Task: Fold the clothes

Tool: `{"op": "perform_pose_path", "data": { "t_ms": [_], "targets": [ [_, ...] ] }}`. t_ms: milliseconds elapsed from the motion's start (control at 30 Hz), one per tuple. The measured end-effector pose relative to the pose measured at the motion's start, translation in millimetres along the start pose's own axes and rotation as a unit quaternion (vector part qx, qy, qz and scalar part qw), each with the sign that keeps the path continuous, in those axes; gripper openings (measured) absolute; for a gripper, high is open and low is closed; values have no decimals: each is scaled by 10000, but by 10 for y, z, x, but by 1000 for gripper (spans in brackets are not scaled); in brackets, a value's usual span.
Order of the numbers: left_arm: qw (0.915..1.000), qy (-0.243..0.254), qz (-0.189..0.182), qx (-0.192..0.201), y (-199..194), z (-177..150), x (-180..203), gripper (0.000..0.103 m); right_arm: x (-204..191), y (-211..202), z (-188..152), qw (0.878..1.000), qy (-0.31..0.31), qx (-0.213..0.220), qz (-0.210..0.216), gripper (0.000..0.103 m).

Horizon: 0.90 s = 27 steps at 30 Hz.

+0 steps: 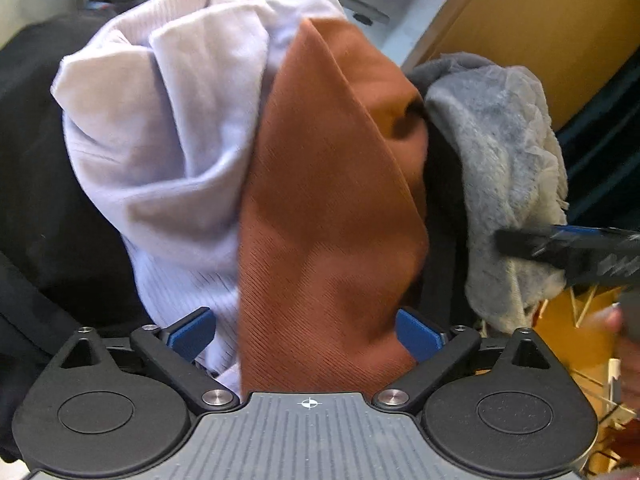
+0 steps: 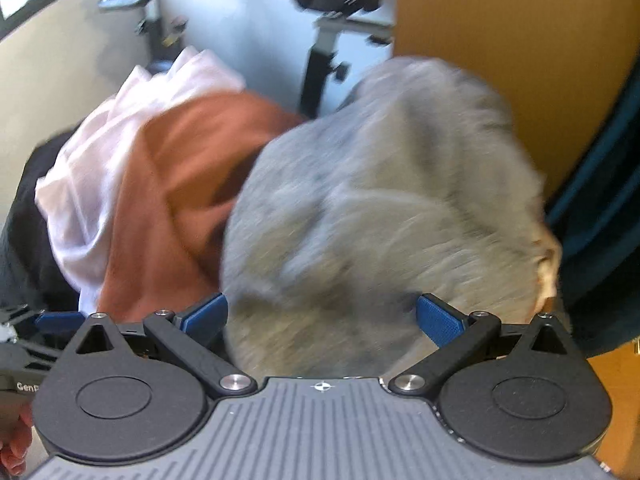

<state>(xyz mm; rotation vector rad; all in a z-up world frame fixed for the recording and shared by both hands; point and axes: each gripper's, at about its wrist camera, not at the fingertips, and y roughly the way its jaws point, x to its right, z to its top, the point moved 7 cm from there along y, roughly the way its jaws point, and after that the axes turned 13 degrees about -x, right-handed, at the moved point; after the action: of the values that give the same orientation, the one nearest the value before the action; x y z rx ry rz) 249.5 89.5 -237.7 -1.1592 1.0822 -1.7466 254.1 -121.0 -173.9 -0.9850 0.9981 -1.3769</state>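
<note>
A pile of clothes fills both views: a pale lilac garment (image 1: 168, 128), a rust-orange garment (image 1: 328, 200) and a grey fleecy garment (image 1: 504, 168). My left gripper (image 1: 306, 334) is open, its blue pads (image 1: 192, 334) spread wide on either side of the orange and lilac cloth that lies between them. My right gripper (image 2: 322, 320) is open too, with the grey garment (image 2: 380, 200) bulging between its blue pads (image 2: 438, 320). The orange (image 2: 172, 184) and lilac (image 2: 92, 168) garments lie to its left. The right gripper's finger shows in the left wrist view (image 1: 568, 248) against the grey cloth.
A dark fabric surface (image 1: 36, 184) lies under the pile at the left. A brown cardboard-coloured panel (image 2: 512, 40) stands behind at the right, with dark teal cloth (image 2: 600, 208) beside it. An exercise machine's frame (image 2: 320, 52) stands in the background.
</note>
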Motion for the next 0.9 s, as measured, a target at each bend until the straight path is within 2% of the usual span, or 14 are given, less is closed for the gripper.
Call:
{"op": "perform_pose_path", "data": {
  "t_ms": [67, 100, 167, 200, 267, 300, 367, 467, 533, 700, 800, 833, 900],
  "targets": [
    [9997, 103, 201, -59, 21, 36, -25, 77, -61, 161, -64, 9984, -366, -99, -431, 100],
    [9996, 119, 249, -89, 24, 49, -42, 75, -51, 213, -85, 9964, -474, -93, -692, 90],
    [9997, 38, 180, -146, 6, 62, -85, 75, 60, 214, -94, 9957, -342, 19, -860, 73],
    [9998, 8, 151, -163, -3, 68, -101, 76, 150, 180, -89, 9972, -108, 92, -734, 59],
    [9997, 5, 147, -174, -2, 73, -103, 77, 392, 100, -68, 9973, 578, 228, -401, 44],
    [9997, 9, 152, -189, 10, 76, -96, 78, 516, 69, -58, 9949, 888, 302, -364, 36],
    [9996, 13, 159, -239, 55, 84, -64, 81, 751, 24, -33, 9881, 1332, 474, -604, 31],
    [9994, -26, 250, -229, 111, 99, -33, 84, 984, 51, -32, 9821, 1703, 446, -673, 30],
    [9992, -69, 344, -211, 146, 116, -13, 78, 1042, 100, -57, 9820, 1791, 311, -516, 30],
    [9984, -7, 487, -272, 99, 122, 14, 43, 945, 126, -82, 9845, 1670, 257, -467, 37],
    [9991, -182, 339, -203, -4, 132, -52, 25, 913, 122, -95, 9849, 1680, 216, -347, 42],
    [9989, -301, 310, -164, -49, 120, -87, 22, 920, 114, -101, 9851, 1673, 201, -332, 44],
    [9981, -543, 263, -79, -136, 96, -149, 14, 916, 101, -113, 9853, 1674, 152, -312, 55]
  ]
}}
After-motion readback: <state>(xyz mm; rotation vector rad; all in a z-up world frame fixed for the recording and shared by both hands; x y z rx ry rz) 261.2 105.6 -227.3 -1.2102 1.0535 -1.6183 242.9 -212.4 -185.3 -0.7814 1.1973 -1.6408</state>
